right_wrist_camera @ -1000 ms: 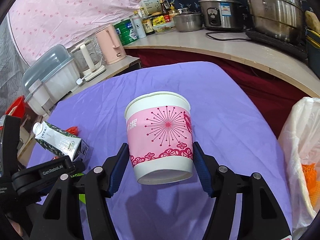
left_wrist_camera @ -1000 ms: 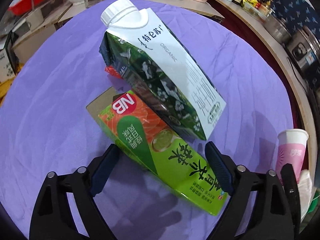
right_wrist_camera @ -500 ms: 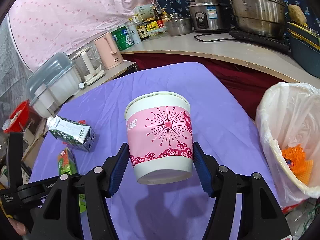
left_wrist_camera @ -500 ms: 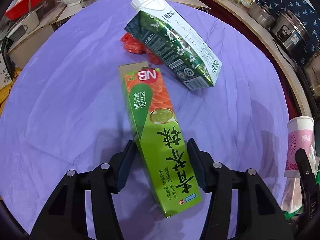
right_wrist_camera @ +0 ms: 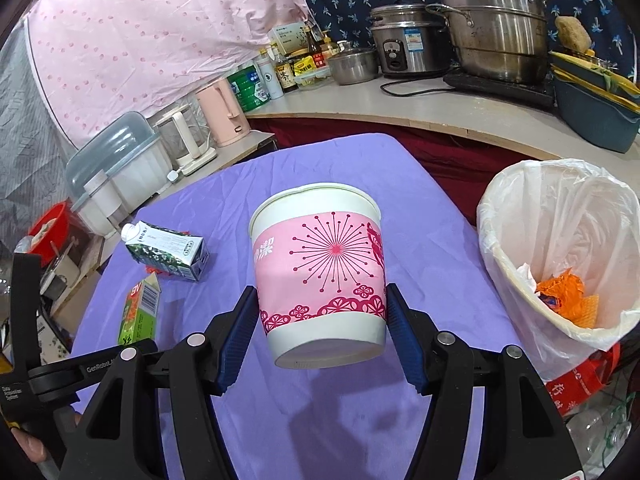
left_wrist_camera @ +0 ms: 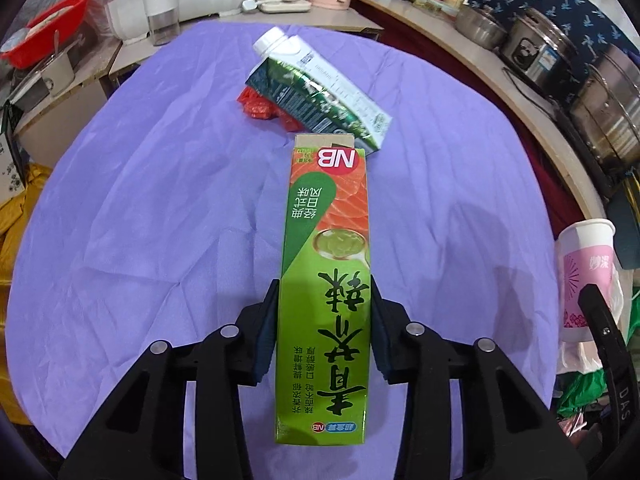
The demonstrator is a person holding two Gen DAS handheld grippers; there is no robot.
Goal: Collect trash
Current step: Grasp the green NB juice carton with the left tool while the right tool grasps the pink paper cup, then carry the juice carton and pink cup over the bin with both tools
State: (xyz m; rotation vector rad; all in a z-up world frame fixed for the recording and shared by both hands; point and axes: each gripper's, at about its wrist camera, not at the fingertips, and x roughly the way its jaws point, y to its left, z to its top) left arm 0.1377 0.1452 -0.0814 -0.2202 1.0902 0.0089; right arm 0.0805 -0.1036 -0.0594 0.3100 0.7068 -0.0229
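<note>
A long green and orange snack box sits between the jaws of my left gripper. The jaws are closing and both pads press its sides. Its far end points at a green and white milk carton lying on the purple cloth, with a red wrapper beside it. My right gripper is shut on a pink and white paper cup, held upright above the cloth. The white-lined trash bin stands to the cup's right. The right wrist view also shows the box and the carton at left.
The purple tablecloth covers a round table. A curved counter behind holds steel pots, a rice cooker and bottles. A pink kettle and a lidded plastic container stand at the back left. The bin holds orange scraps.
The left jaws have closed from wide apart onto the green box, which swung lengthwise and drew away from the carton. The right gripper carried the cup rightward, bringing the bin fully into view.
</note>
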